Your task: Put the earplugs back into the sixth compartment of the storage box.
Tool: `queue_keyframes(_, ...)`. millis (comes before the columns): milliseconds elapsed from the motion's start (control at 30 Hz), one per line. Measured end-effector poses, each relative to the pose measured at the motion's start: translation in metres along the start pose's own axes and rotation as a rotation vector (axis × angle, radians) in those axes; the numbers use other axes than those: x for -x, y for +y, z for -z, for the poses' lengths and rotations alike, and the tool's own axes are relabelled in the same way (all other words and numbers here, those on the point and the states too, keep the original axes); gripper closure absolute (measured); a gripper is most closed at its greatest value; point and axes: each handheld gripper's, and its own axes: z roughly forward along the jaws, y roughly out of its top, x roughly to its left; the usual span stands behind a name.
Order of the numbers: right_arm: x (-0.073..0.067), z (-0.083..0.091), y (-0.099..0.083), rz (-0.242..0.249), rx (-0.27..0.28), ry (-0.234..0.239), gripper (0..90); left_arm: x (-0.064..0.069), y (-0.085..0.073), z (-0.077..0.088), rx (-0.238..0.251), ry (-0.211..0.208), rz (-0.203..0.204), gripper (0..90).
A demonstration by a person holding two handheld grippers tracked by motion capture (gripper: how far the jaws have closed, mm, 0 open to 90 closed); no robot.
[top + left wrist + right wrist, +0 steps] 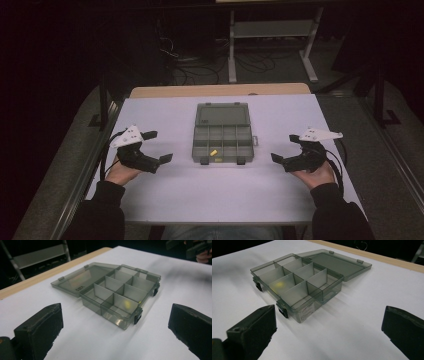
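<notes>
Compartment box sits mid-worktop, lid flipped flat away from us, small yellow piece in a near-row cell. We see left tongs and right tongs flanking it, well apart from the box, both spread wide and holding nothing.

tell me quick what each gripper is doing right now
left gripper: open, holding nothing, left of the compartment box.
right gripper: open, holding nothing, right of the box.
</notes>
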Motion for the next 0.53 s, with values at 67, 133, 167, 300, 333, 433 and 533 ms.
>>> queue_keyframes(67,0.000,0.000,0.000,0.001,0.001,0.000,0.0,-0.001,-0.002,0.002,0.008,0.005,0.009,0.0)
queue_keyframes(133,0.000,0.001,0.000,-0.001,0.003,-0.001,0.0,-0.003,-0.005,0.007,0.018,0.024,0.013,0.0)
queue_keyframes(167,0.000,0.002,-0.001,0.000,0.008,-0.004,0.0,-0.004,-0.007,0.011,0.029,0.037,0.022,0.0)
queue_keyframes(300,0.000,0.003,-0.001,-0.003,0.015,-0.006,0.0,-0.004,-0.013,0.019,0.053,0.063,0.026,0.0)
queue_keyframes(333,0.000,0.004,-0.001,-0.004,0.016,-0.005,0.0,-0.004,-0.013,0.019,0.053,0.063,0.026,0.0)
queue_keyframes(433,0.000,0.004,-0.001,-0.004,0.020,-0.006,0.0,-0.005,-0.017,0.022,0.055,0.074,0.026,0.0)
queue_keyframes(533,-0.002,0.005,0.000,0.005,0.023,0.001,0.0,-0.005,-0.019,0.023,0.050,0.075,0.039,0.0)
